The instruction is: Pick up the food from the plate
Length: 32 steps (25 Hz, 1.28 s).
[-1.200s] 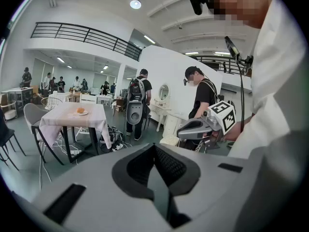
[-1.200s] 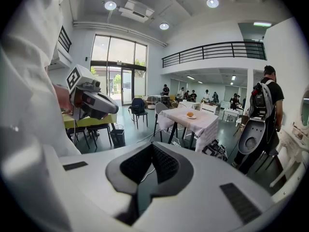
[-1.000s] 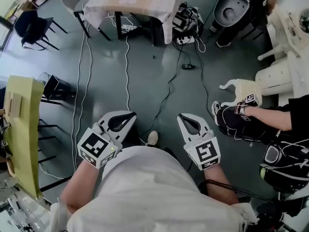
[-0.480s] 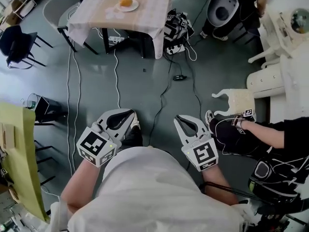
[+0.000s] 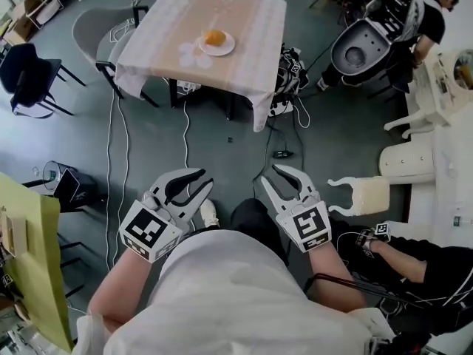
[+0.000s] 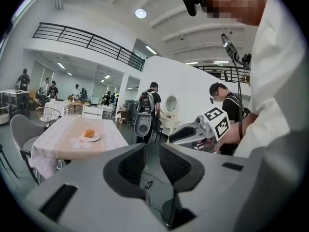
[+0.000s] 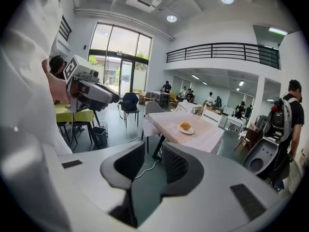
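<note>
An orange bun (image 5: 214,36) lies on a small white plate (image 5: 224,48) on a cloth-covered table (image 5: 247,46), several steps ahead of me. The bun (image 6: 89,133) shows far off at the left in the left gripper view, and the bun (image 7: 185,125) shows on its plate (image 7: 186,130) just above the jaws in the right gripper view. My left gripper (image 5: 202,180) and right gripper (image 5: 276,174) are held close to my body over the floor, far short of the table. Both are opening, with nothing between the jaws.
A grey chair (image 5: 92,29) stands at the table's left and a dark chair (image 5: 29,63) farther left. Cables (image 5: 185,135) run across the floor. A white wheeled machine (image 5: 360,40) and a person stand at the right. A white chair (image 5: 368,194) and a seated person (image 5: 421,261) are beside me.
I have walked toward the table, so it sits lower and larger in the head view. Both grippers' jaws, shut before, have parted.
</note>
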{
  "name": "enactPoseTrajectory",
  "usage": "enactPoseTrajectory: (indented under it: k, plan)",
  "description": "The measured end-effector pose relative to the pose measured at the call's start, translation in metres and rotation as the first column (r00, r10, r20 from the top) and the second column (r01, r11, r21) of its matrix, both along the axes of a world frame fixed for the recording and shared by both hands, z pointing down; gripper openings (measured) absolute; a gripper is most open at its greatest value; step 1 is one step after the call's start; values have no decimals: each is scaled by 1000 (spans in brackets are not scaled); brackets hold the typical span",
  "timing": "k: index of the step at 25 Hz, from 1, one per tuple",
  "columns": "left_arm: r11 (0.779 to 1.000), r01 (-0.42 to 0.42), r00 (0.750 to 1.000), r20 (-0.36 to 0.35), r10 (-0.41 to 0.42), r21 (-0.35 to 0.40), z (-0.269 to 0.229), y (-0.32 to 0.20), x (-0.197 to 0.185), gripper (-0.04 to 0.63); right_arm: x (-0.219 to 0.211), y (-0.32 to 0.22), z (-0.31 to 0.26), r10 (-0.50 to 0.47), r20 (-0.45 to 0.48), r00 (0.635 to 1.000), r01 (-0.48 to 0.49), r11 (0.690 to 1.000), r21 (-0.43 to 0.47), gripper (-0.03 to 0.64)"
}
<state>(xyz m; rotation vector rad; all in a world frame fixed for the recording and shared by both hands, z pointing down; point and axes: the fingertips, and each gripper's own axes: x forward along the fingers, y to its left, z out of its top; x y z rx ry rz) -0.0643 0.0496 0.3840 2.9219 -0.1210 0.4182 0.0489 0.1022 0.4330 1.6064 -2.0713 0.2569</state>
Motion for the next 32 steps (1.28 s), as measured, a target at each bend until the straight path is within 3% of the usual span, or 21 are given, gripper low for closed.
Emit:
enactPoseTrajectory:
  k: [7,13,23,28,32]
  plan:
    - [990,135,991,6,-135,-39,5,-76,10,92,41,-115,17,-134,-33,990,134,991,-8,145]
    - [962,269,963,17,-269,-43,-3,-152,32,98,84,-250,32,-302,-114,947,305,952,11,200]
    - [877,470,883,62,-466,-99,-19,-245,70,109,154,-441,90,-459,-205,864,448,888,-102,286]
    - [811,578,816,83,-572,-95,-14,-276,68,109,157,-499,128,-531,-205,822,504,847,-168,326]
    - [779,622,783,94,-615,-79,-12,-293,68,109,158,-529,155,-572,-203,795,534,818,-214,342]
